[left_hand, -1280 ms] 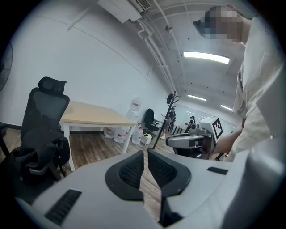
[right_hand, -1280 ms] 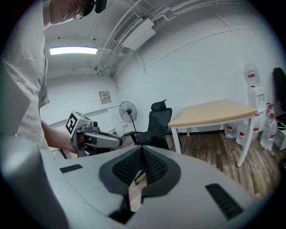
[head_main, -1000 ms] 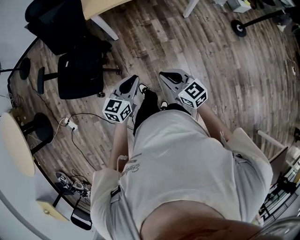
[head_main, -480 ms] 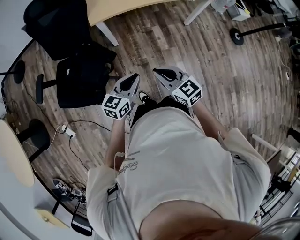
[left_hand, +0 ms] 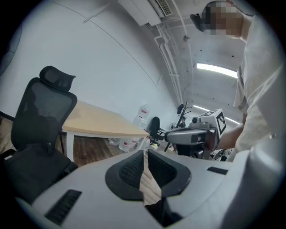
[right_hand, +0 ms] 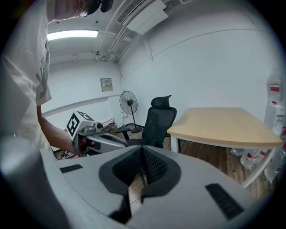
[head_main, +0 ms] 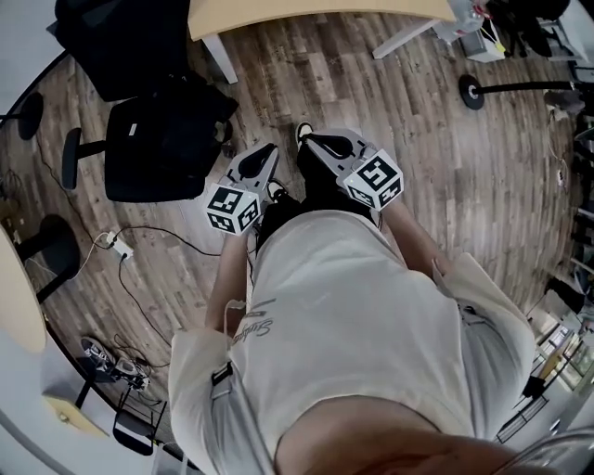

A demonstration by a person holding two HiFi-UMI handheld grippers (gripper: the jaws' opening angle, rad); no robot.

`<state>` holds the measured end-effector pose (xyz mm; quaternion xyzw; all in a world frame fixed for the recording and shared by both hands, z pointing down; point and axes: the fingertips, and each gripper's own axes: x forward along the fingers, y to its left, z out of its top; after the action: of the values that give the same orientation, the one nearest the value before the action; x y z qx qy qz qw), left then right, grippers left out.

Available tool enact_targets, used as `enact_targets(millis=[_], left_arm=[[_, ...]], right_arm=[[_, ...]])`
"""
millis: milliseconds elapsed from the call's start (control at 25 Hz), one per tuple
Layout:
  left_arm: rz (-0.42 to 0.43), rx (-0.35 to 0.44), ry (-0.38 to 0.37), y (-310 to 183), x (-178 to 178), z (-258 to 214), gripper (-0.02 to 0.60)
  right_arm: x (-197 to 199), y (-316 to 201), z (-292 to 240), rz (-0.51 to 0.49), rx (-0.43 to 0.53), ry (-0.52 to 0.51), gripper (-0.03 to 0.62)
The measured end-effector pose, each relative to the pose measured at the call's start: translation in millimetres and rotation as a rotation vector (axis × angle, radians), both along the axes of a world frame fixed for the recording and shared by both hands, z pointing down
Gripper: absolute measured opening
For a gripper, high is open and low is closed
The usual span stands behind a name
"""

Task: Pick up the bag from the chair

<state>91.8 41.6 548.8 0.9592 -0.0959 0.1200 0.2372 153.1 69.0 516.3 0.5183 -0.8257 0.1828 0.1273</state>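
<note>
The black bag (head_main: 165,139) lies on the seat of a black office chair (head_main: 111,42) at the upper left of the head view. Both grippers are held out over the wooden floor, right of the bag and apart from it. The left gripper (head_main: 264,154) is the nearer one; it is shut with nothing between its jaws. Beside it, my right gripper (head_main: 312,142) is also shut and empty. In the left gripper view the chair (left_hand: 41,114) stands at the left, past the closed left gripper (left_hand: 145,154). The right gripper view shows the chair (right_hand: 158,120) straight beyond the closed right gripper (right_hand: 142,153).
A light wooden table (head_main: 306,11) stands behind the chair. On the floor at the left are a power strip with cables (head_main: 115,246) and a round black stool (head_main: 51,246). A fan's base (head_main: 473,88) sits at the upper right. Water bottles (left_hand: 129,143) stand under the table.
The person has walked toward the chair. Chair and bag have slid right and down in the head view, closer to the grippers. Both grippers stay shut and side by side.
</note>
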Motion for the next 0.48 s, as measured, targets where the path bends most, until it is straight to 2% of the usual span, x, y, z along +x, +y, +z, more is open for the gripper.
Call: enact_targets(millis=[200, 360, 480], left_arm=[[-0.144, 0.022, -0.051, -35.5, -16.0, 2.5, 0.038], [-0.284, 0.038, -0.112, -83.1, -35.3, -0.7, 0.038], [-0.345, 0.054, -0.141, -106.9, -39.8, -7.4, 0.038]], right_arm=[[2.6, -34.7, 14.1, -0.098, -0.011, -0.016, -0.006], [2.7, -89.3, 11.4, -0.212, 0.009, -0.033, -0.005], [5.7, -125.0, 8.4, -0.266, 0.023, -0.055, -0.005]])
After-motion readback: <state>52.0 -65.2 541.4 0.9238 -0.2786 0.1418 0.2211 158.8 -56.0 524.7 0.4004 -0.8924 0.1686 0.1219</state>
